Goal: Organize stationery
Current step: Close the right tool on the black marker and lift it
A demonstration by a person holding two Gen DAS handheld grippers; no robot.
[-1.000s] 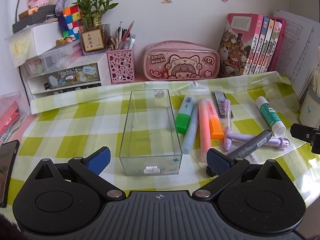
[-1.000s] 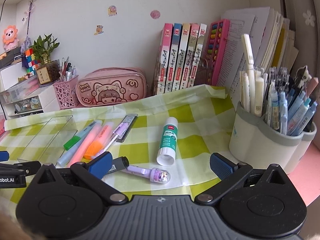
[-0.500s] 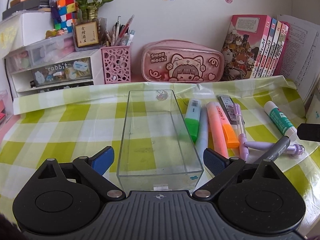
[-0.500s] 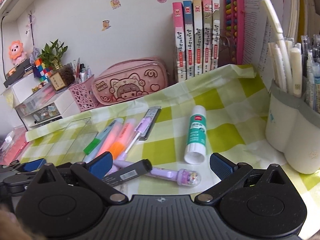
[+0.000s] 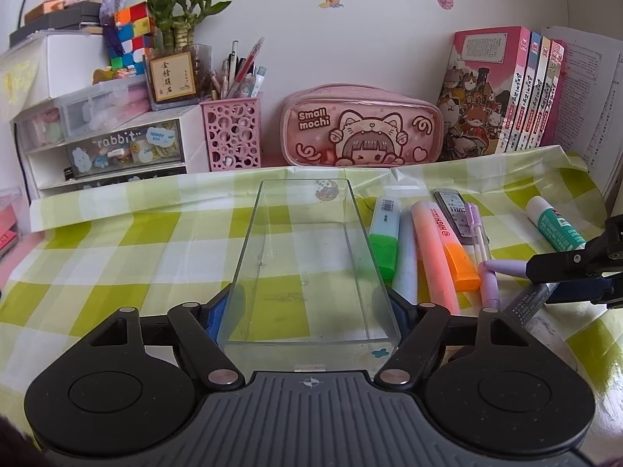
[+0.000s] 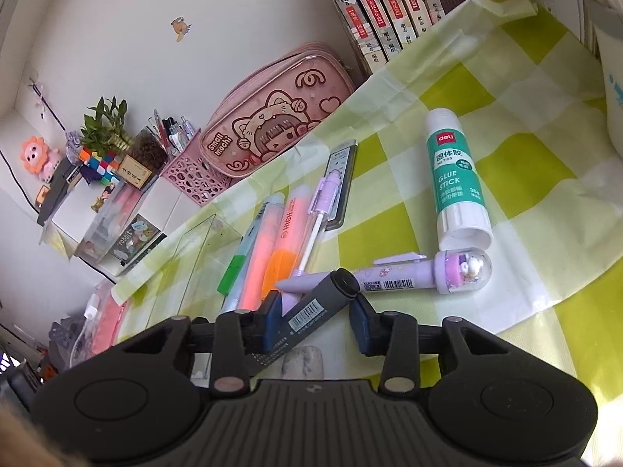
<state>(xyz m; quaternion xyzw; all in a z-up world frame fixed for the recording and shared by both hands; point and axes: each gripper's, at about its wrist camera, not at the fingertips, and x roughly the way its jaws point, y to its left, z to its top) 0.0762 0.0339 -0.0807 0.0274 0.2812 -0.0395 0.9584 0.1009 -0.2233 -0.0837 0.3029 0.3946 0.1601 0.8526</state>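
Observation:
A clear plastic box (image 5: 307, 264) stands on the green checked cloth. My left gripper (image 5: 309, 307) is closed on its near end, one finger on each side wall. To its right lie a green highlighter (image 5: 383, 233), a pale blue pen (image 5: 405, 257), an orange highlighter (image 5: 440, 245), a purple pen (image 5: 483, 249) and a glue stick (image 5: 555, 223). My right gripper (image 6: 317, 311) has closed in around a dark grey marker (image 6: 311, 319), its fingers on either side of the barrel. A purple novelty pen (image 6: 409, 276) lies just beyond it.
A pink pencil case (image 5: 362, 128), a pink mesh pen cup (image 5: 231, 136), white drawer units (image 5: 105, 144) and books (image 5: 502, 89) line the back wall. A white pen holder (image 6: 611, 78) stands at the far right.
My left gripper moved forward and closed on the clear box. My right gripper tilted, dropped towards the cloth and closed around the dark grey marker.

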